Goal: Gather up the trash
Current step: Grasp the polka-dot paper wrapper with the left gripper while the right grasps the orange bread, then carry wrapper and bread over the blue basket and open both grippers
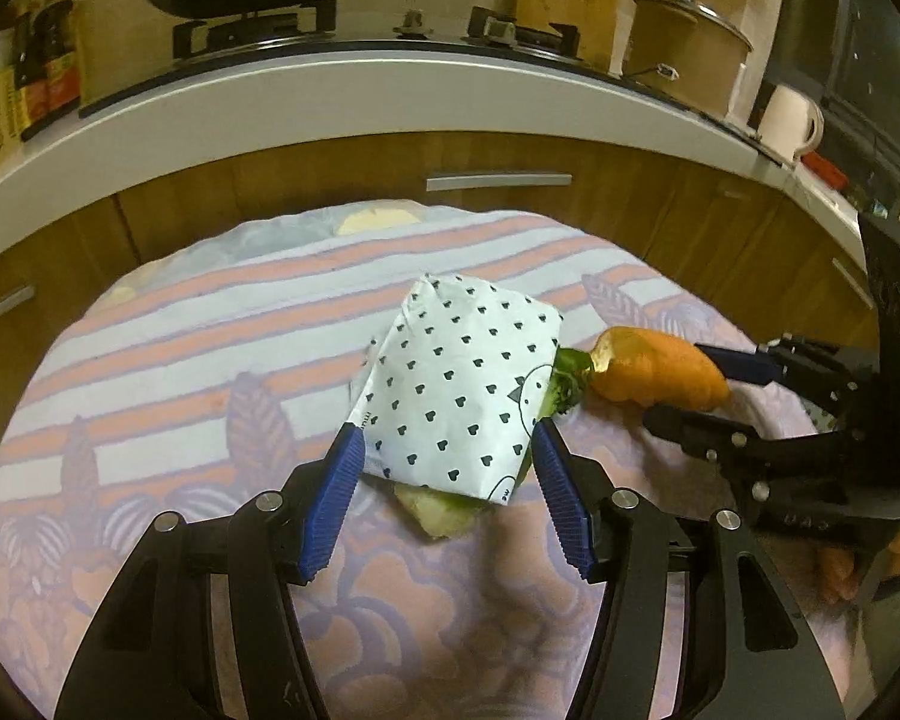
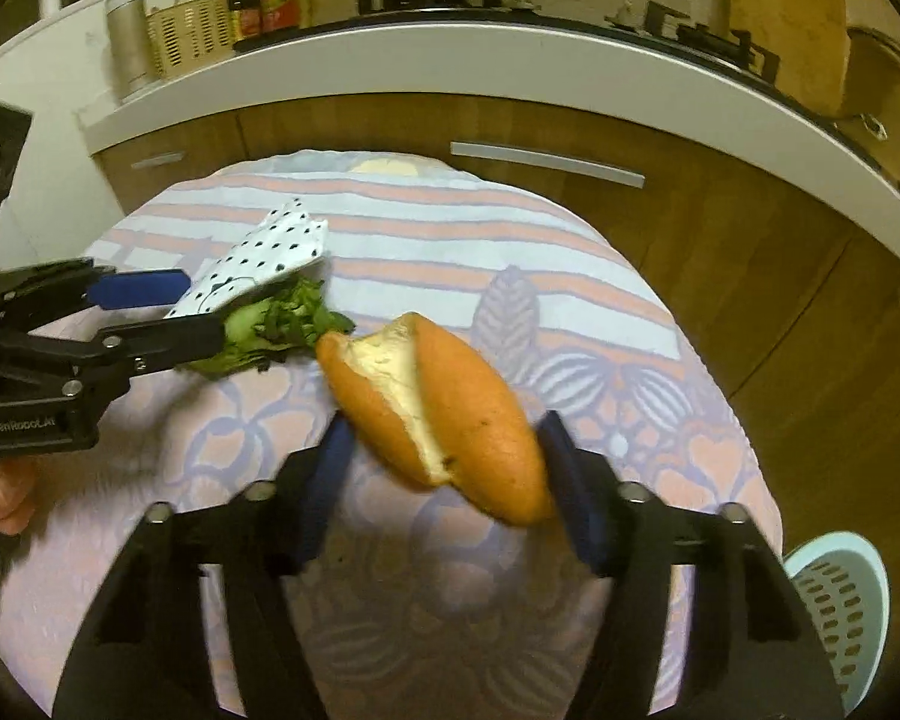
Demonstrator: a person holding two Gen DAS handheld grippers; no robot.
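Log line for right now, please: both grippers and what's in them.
left gripper: jaws astride heart-print wrapper, grip unclear | right gripper: jaws around bread roll, grip unclear | lettuce on tablecloth

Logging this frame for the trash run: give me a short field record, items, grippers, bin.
surface: round table with patterned cloth
left gripper: jaws on either side of the paper bag; contact unclear
right gripper: jaws around the bread roll; grip unclear
greens: lie on the cloth, partly under the bag, beside the roll's torn end
scrap: pale piece under the bag's near edge
bin: perforated blue basket beside the table at lower right in the right wrist view
backdrop: kitchen counter with stove
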